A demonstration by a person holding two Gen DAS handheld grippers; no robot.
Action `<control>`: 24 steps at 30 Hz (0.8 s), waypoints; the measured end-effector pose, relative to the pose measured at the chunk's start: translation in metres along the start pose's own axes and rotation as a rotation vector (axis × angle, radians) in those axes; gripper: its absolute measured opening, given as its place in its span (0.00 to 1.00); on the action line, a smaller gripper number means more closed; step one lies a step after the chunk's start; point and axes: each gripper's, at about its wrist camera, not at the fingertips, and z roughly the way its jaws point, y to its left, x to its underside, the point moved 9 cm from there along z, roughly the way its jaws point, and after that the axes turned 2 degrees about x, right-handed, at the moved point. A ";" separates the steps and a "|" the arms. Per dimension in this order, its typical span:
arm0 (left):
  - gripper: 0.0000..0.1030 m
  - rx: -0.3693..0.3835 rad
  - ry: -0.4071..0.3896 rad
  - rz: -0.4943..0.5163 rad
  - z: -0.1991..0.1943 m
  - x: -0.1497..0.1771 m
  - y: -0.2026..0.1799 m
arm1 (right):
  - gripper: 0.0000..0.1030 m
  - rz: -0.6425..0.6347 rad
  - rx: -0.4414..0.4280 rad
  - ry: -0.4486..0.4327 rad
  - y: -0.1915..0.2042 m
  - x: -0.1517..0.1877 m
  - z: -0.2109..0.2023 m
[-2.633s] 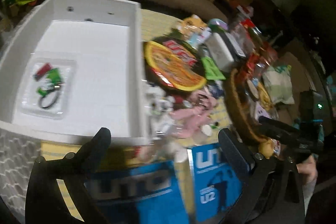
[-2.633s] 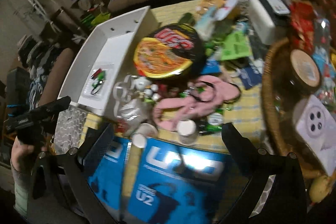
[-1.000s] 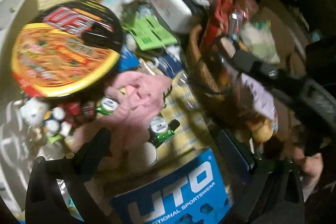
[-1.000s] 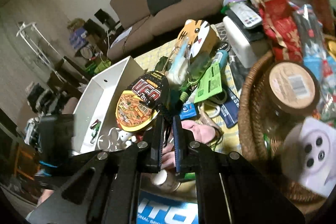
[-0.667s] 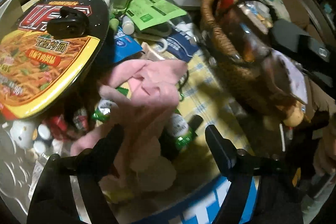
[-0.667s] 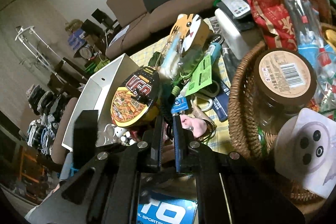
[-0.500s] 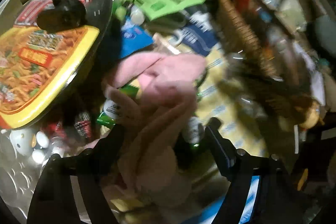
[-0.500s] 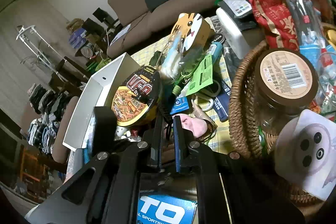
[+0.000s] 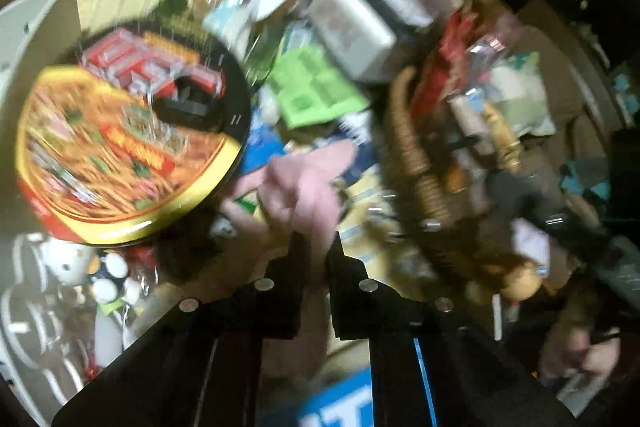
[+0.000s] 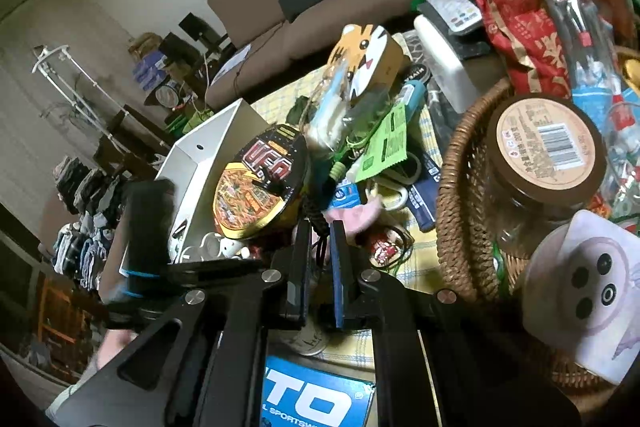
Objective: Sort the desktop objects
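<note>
Left tool (image 9: 313, 251) is clenched on the pink cloth (image 9: 304, 183), gripping its near end only; the rest trails out over the clutter on the bench (image 10: 280, 95), just right of the noodle bowl (image 9: 124, 155) and just left of the wicker basket (image 9: 416, 163). Likely the step is carrying it to the white tray (image 10: 208, 155), which sits well off to the left past the bowl. Risks, as a judgement: a thin pinch on soft fabric can slip; the trailing part can drag the small green-labelled bottle (image 9: 244, 203) or snag the black cord (image 10: 318, 223) lying across it; a sweep left could clip the bowl's rim, which looks propped on other items. Right tool (image 10: 320, 227) has its jaws nearly together with that black cord between them, so it appears to grasp the cord, though contact is hard to confirm. If both pull apart while cloth and cord are tangled, small things scatter. Hard to read: left view is heavily motion-blurred, so whether the cloth is already lifted clear is unclear; the tool bodies hide the cloth's near end; the tray's inside is mostly cut off.
</note>
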 end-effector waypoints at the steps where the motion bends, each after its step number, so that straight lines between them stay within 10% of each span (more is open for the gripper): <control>1: 0.09 0.014 -0.012 0.005 -0.009 -0.002 -0.007 | 0.09 -0.006 -0.003 -0.004 0.002 -0.001 -0.002; 15: 0.09 0.150 -0.199 -0.019 -0.138 -0.043 -0.040 | 0.09 -0.097 -0.024 -0.078 0.054 -0.014 -0.047; 24: 0.09 0.095 -0.342 -0.014 -0.269 -0.063 -0.013 | 0.09 -0.203 -0.082 -0.085 0.145 -0.032 -0.087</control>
